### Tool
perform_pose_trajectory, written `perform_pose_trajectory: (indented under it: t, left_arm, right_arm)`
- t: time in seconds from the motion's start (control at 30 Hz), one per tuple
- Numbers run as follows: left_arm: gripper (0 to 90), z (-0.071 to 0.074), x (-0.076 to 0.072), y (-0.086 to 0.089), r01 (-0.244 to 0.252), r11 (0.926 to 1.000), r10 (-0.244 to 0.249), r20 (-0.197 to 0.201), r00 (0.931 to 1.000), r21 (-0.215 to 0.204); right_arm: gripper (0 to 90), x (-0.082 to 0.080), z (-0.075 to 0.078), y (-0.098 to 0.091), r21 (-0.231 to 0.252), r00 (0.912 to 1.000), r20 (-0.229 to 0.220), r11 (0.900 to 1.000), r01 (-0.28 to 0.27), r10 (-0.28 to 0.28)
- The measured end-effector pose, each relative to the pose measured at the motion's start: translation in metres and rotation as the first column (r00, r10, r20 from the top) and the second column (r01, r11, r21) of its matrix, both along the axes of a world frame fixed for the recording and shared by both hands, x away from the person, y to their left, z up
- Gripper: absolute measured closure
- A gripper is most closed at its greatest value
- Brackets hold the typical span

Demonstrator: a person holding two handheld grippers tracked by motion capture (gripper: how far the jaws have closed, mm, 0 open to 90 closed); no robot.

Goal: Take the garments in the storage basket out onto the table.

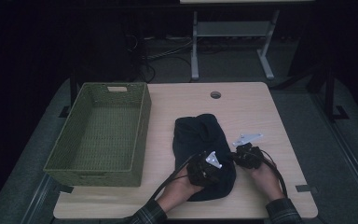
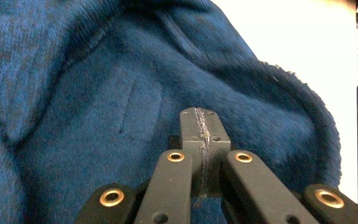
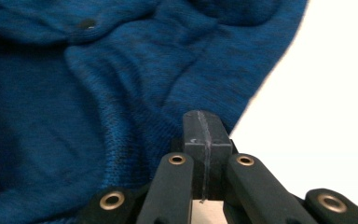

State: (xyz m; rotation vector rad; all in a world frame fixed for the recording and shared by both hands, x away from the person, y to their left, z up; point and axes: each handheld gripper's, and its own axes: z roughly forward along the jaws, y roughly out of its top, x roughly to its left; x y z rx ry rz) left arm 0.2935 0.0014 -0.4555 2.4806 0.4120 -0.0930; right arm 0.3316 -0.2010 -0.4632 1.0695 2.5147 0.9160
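A dark blue knitted garment (image 1: 200, 137) lies bunched in the middle of the wooden table (image 1: 251, 107). My left gripper (image 1: 205, 167) hovers over its near half. In the left gripper view its jaws (image 2: 199, 114) are pressed together with nothing between them, above fleecy blue cloth (image 2: 98, 102). At the garment's right edge sits my right gripper (image 1: 246, 155). The right gripper view shows that gripper (image 3: 201, 116) shut and empty too, its tip at the cloth's hem (image 3: 121, 93) where the bare tabletop (image 3: 326, 107) begins.
A green woven basket (image 1: 142, 126) stands empty on the table's left side, close to the garment. A cable hole (image 1: 215, 94) is at the far edge. Bare tabletop lies to the right and beyond the garment. A metal table frame (image 1: 233, 37) stands on the floor behind.
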Motion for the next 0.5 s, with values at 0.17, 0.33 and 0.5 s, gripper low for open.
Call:
perform_pose_trajectory:
  t: [0.17, 0.33, 0.5]
  left_arm:
    - [90.0, 0.001, -0.007, 0.004, 0.031, 0.9994, -0.031, -0.023, 0.9993, 0.014]
    - [90.0, 0.001, -0.011, 0.010, 0.038, 0.9993, -0.038, -0.037, 0.9986, 0.003]
    - [90.0, 0.001, -0.012, 0.012, 0.044, 0.9989, -0.044, -0.042, 0.9982, 0.014]
  right_arm:
    - [90.0, 0.002, 0.000, -0.005, -0.046, 0.9986, 0.030, 0.9979, 0.045, -0.044]
    - [90.0, 0.006, 0.001, -0.006, -0.056, 0.9981, 0.030, 0.9969, 0.055, -0.053]
    - [90.0, -0.003, 0.002, -0.006, -0.055, 0.9992, 0.020, 0.9978, 0.037, -0.036]
